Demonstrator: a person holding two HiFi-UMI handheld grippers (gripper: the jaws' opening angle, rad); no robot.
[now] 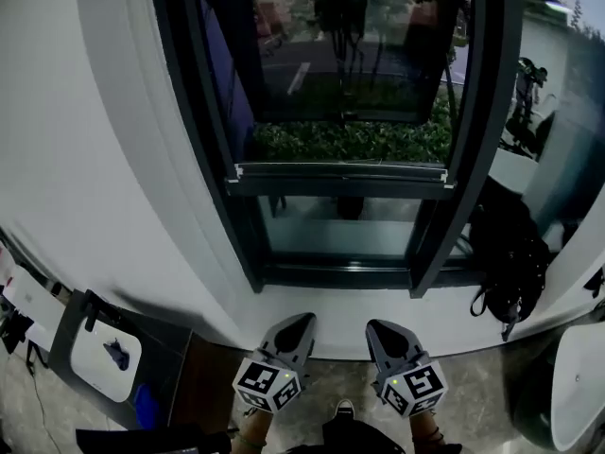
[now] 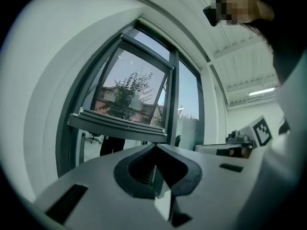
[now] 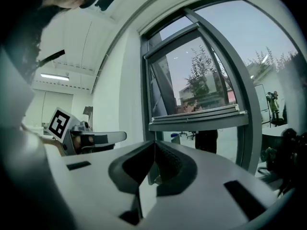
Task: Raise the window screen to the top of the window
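The dark-framed window [image 1: 189, 130] fills the middle of the head view. The window screen's bottom bar [image 1: 340, 173] lies across it about halfway up the opening, with clear glass below. That bar also shows in the left gripper view [image 2: 120, 126] and in the right gripper view [image 3: 196, 119], ahead of and above the jaws. My left gripper [image 1: 301, 320] and right gripper [image 1: 378, 327] are side by side low in front of the white sill [image 1: 340, 305], well short of the bar. Both are shut with nothing between the jaws [image 2: 154, 145] [image 3: 154, 142].
A black backpack [image 1: 510, 253] leans against the wall right of the window. A dark stand with a white tray [image 1: 104, 348] is at lower left. A white rounded object [image 1: 581, 386] sits at lower right. The person's shoe [image 1: 345, 410] shows below the grippers.
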